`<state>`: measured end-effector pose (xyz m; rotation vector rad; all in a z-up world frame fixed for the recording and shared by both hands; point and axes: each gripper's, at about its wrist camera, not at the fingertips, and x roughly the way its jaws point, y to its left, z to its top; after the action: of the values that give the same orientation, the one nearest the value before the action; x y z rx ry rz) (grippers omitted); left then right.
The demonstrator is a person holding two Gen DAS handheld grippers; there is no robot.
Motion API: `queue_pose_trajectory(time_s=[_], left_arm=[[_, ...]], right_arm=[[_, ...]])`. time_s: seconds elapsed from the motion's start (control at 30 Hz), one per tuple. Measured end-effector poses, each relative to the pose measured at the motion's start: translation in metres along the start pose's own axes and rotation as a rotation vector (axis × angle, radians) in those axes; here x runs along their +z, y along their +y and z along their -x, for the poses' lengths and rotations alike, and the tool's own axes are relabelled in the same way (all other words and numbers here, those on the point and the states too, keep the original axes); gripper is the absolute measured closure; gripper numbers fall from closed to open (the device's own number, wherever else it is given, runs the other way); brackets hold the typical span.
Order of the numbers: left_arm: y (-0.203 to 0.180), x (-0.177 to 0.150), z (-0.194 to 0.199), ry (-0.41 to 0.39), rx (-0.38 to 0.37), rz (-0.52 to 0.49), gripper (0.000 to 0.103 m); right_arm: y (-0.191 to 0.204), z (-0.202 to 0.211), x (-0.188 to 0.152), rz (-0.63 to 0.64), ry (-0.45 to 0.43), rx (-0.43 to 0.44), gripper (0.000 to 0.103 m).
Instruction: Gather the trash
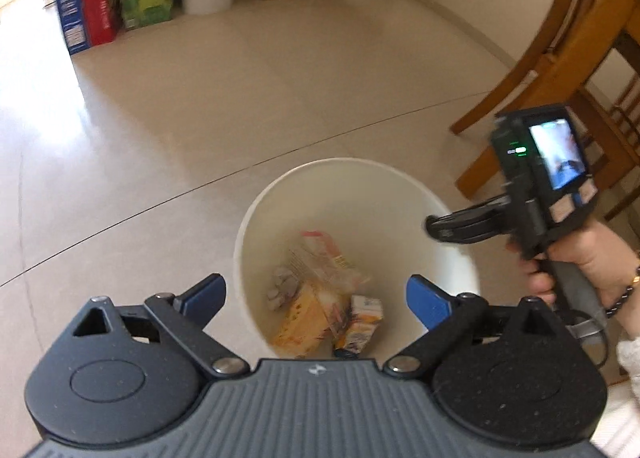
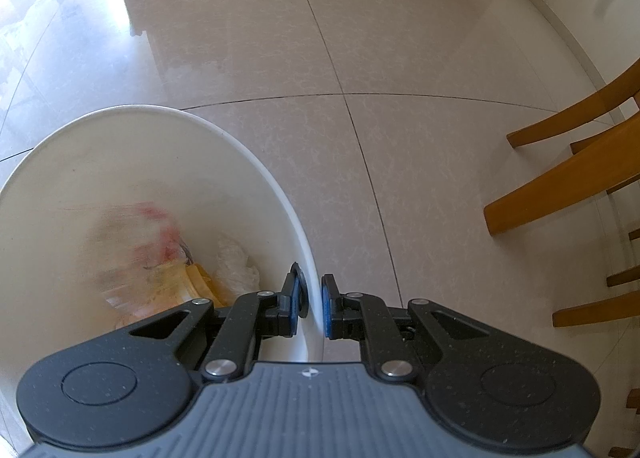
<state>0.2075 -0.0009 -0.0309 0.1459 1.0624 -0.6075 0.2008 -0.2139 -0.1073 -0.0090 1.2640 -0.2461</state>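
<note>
Right wrist view: right tool (image 2: 313,306) pinches white bin (image 2: 276,186) rim at 6 o'clock; thin wall may slip, tipping wrappers (image 1: 320,290). Left tool (image 1: 316,298) wide open, empty, over bin.

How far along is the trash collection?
Done: wrappers, a yellow carton and crumpled tissue lie in the white bin. In hand: the right tool is clamped on the bin's rim; the left tool hangs open and empty above it. Left: no loose trash shows on the visible floor.
</note>
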Motion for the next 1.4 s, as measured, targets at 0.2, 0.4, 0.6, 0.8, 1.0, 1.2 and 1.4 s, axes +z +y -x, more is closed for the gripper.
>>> queue_pose_trajectory(time_s=[0.2,0.4,0.6,0.8,1.0,1.2,1.4], left_arm=[[0.03,-0.011,0.008,-0.02,0.089,0.02,0.003],[0.065,-0.043,0.002,-0.019,0.165,0.101,0.002],[0.084,-0.09,-0.029,-0.008,0.288,0.15,0.002],[0.106,-0.141,-0.073,0.012,0.302,0.26,0.002],[0.133,-0.19,-0.103,0.001,0.378,0.368,0.002],[0.157,-0.225,-0.122,0.014,0.419,0.45,0.003],[0.171,-0.254,-0.148,0.062,0.457,0.496,0.006]], right_arm=[[0.003,0.001,-0.001,0.007,-0.003,-0.005,0.089],[0.005,0.002,-0.002,0.01,-0.007,-0.006,0.089],[0.005,0.004,-0.002,0.011,-0.008,-0.005,0.089],[0.006,0.004,-0.002,0.018,-0.008,-0.008,0.089],[0.008,0.004,-0.001,0.02,-0.008,-0.016,0.089],[0.014,0.004,-0.002,0.041,-0.016,-0.038,0.089],[0.015,0.004,-0.003,0.047,-0.019,-0.046,0.089]])
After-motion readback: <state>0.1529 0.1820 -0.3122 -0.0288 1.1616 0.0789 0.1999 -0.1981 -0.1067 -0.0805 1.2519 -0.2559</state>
